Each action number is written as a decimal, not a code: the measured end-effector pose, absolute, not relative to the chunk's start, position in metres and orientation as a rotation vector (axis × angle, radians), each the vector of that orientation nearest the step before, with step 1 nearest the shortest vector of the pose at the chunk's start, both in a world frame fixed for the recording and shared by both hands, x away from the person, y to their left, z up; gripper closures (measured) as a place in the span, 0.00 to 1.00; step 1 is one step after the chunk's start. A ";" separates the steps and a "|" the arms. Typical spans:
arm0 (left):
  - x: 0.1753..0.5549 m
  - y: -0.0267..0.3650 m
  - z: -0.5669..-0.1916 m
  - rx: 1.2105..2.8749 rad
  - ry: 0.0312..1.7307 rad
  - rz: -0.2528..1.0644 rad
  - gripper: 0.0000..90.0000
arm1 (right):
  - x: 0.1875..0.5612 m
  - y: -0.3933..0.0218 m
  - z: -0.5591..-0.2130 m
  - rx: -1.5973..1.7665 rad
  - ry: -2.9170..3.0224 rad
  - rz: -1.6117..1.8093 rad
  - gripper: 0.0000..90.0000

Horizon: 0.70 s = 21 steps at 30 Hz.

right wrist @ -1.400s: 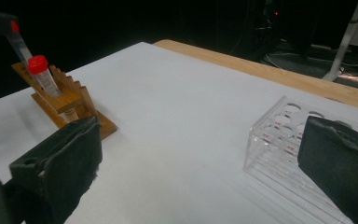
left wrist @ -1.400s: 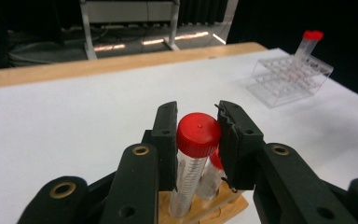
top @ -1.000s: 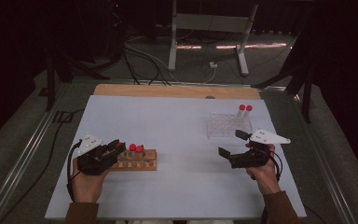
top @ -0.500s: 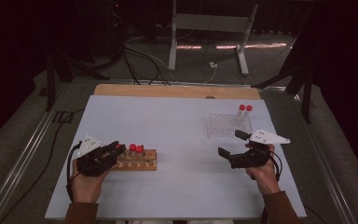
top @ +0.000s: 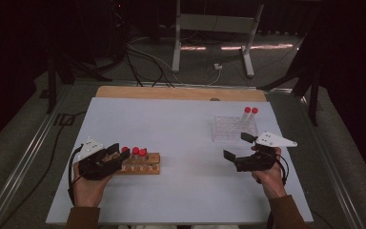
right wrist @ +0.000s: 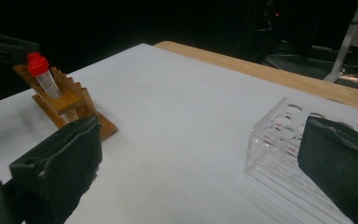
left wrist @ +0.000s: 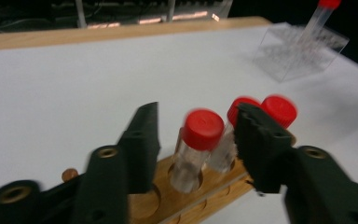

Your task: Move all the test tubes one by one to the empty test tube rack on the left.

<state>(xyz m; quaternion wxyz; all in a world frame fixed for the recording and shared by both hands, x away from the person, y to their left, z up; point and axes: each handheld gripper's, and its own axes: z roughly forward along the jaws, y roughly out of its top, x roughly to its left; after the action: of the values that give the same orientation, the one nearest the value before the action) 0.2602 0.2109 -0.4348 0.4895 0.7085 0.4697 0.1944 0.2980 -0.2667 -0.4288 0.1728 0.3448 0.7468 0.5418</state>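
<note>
Between left gripper (left wrist: 193, 135) jaws, just opening: tube (left wrist: 196, 149) unpressed | right gripper (top: 238, 148) wide, empty

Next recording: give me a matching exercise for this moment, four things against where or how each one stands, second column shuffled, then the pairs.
Things
1. left gripper
2. right gripper
3. wooden rack
4. clear plastic rack

Places or states
A. holds two red-capped tubes at its right end
B. jaws just opening, either side of a red-capped tube without pressing it
C. holds three red-capped tubes, on the table's left half
D. jaws wide apart, nothing between them, above bare table

Pairs: 1-B, 2-D, 3-C, 4-A
</note>
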 end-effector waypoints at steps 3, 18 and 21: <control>0.258 0.215 -0.432 1.688 1.123 0.489 0.47 | 0.298 -0.268 -0.428 0.980 2.116 1.538 0.00; 0.254 0.231 -0.424 1.556 1.128 0.590 0.01 | 0.307 -0.279 -0.413 1.003 2.029 1.463 0.00; 0.253 0.235 -0.424 1.544 1.144 0.606 0.01 | 0.318 -0.286 -0.413 1.035 1.987 1.400 0.02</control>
<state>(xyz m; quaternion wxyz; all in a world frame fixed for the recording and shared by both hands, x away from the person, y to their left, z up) 0.2532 0.2350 -0.4243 0.5339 0.6479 0.4802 0.2542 0.3178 -0.2859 -0.4132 0.2475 0.3797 0.7287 0.5134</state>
